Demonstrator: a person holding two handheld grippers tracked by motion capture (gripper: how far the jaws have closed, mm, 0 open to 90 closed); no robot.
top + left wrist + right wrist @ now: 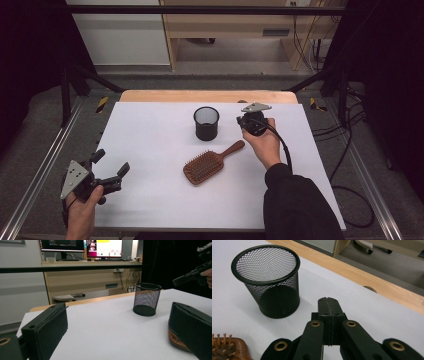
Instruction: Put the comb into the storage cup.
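Black mesh cup (206,123) sits far-centre, brush (209,163) just nearer. My right gripper (329,305) hangs right of the cup, pressed together, empty. Left gripper (111,166) rests near-left, spread wide.

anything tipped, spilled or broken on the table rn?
Nothing stands out. The mesh cup stands upright and looks empty, the wooden hairbrush lies flat, bristles up, whole, apart from the cup. The white table cover looks clean. The right gripper hangs shut on nothing beside the cup; the left gripper is open.
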